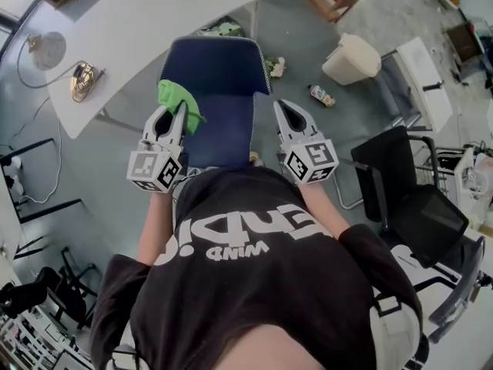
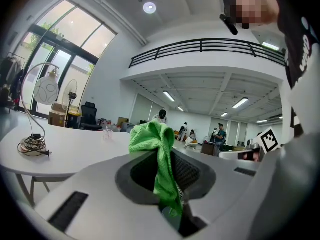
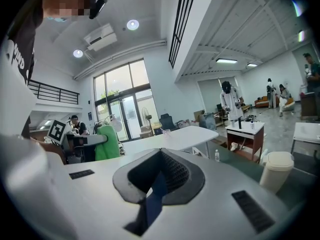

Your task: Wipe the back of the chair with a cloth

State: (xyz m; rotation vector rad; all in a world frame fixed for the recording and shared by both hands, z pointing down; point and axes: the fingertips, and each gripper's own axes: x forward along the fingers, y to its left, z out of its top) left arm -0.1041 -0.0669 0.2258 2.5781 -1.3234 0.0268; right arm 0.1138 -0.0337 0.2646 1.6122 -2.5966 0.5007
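My left gripper (image 1: 182, 108) clamps the green cloth (image 1: 174, 97), right gripper (image 1: 280, 106) closed empty, over the blue chair (image 1: 223, 68); white table (image 1: 169, 14) at twelve o'clock.

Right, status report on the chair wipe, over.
Left tongs shut on green cloth, over the blue chair. Right tongs shut, empty. No obstruction seen.

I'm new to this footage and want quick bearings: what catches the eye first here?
The bright green cloth stands out at once, pinched in the left claw over the left side of the blue chair in the middle of the head view. The right claw is shut on nothing just off the chair's right edge. A long white table curves past behind the chair.
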